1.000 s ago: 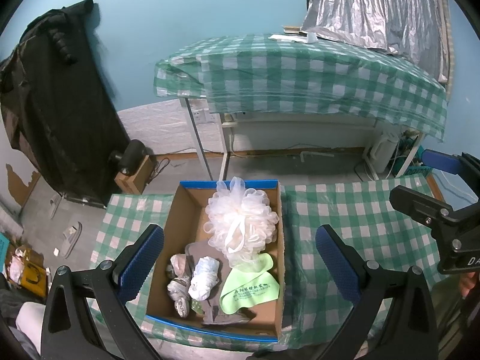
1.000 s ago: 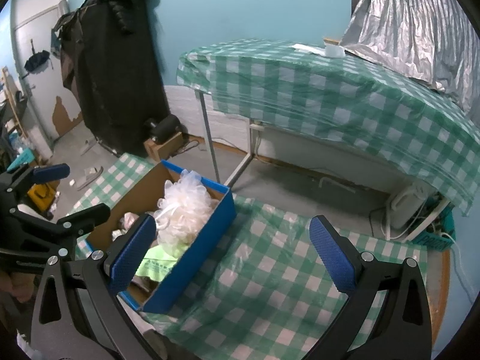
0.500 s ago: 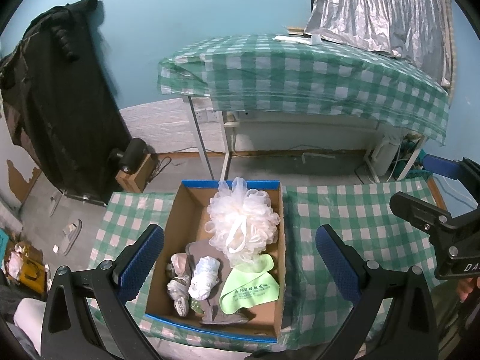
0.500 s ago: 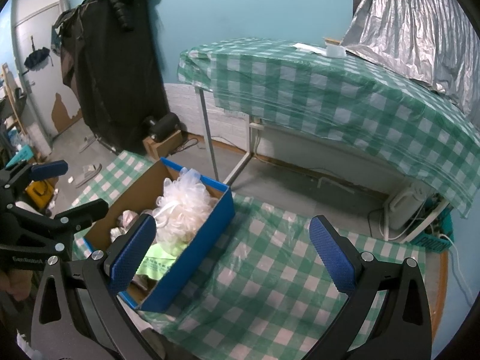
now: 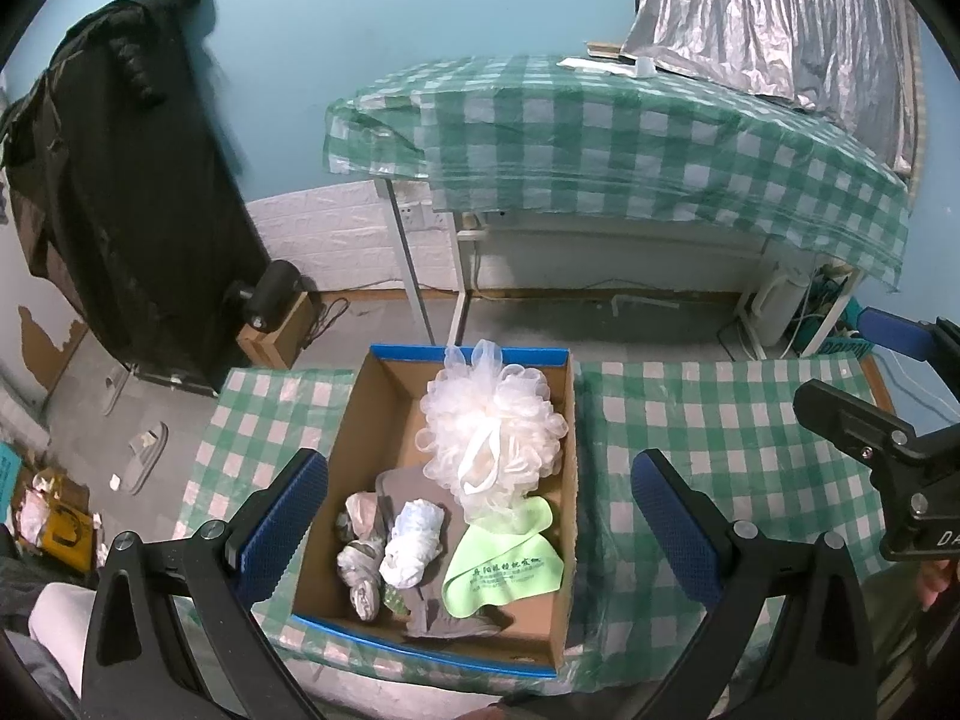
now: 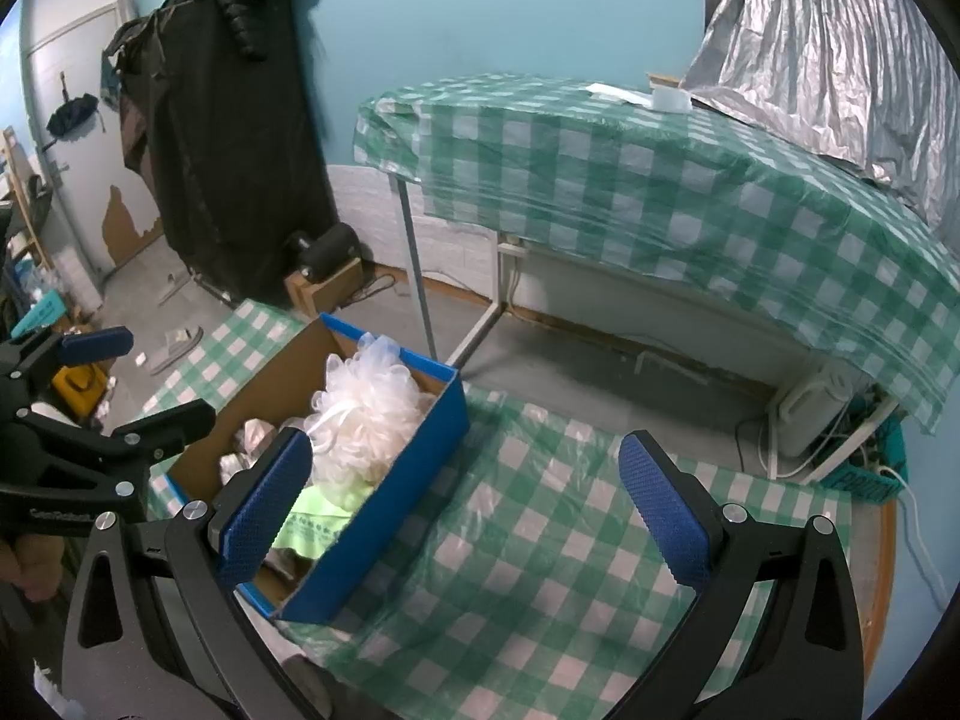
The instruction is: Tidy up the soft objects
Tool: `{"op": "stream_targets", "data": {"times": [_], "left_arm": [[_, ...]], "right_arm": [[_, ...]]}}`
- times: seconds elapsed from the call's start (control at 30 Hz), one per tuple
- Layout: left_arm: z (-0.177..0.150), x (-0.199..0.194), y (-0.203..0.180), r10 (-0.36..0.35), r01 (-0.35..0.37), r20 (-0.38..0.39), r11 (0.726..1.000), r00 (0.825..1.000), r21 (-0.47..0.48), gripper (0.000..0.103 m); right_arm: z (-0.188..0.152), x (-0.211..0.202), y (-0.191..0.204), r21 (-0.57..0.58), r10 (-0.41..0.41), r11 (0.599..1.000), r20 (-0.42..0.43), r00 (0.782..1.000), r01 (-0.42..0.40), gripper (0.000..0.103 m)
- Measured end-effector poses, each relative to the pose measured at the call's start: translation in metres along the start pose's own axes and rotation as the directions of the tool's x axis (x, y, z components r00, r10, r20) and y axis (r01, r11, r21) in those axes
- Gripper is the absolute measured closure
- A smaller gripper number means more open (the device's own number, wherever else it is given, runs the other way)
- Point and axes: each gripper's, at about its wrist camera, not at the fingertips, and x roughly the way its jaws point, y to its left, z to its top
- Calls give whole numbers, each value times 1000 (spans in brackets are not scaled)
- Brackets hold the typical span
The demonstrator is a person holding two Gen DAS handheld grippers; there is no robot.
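- Work surface: a table under a green-checked cloth; the cloth to the right of the box lies bare in both views.
- Container: an open cardboard box with blue outer walls stands on the cloth and holds all the soft objects in view.
- Contents, by size: a white mesh bath pouf at the far right; a grey cloth on the floor of the box; a light-green cloth printed with text, near right; a white rolled item; several small crumpled bundles, near left.
- Left gripper: held above the box, jaws spread wide, grasping nothing.
- Right gripper: held above the box's right wall and the bare cloth, jaws released, empty.
- Step in hand, as judged: the pause between grasps; whether sorting is ending or starting cannot be told.
- Next move, if items are to come out: lower one gripper onto the topmost pouf and close gently on its mesh.
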Motion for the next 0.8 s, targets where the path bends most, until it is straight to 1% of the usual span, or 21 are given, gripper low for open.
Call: {"op": "stream_targets", "data": {"times": [0.8], "left_arm": [[-1, 0, -2, 2, -2, 7, 1000, 1000, 7, 1]], "right_arm": [[1, 0, 0, 0, -2, 1000, -2, 1000, 2, 1]]}}
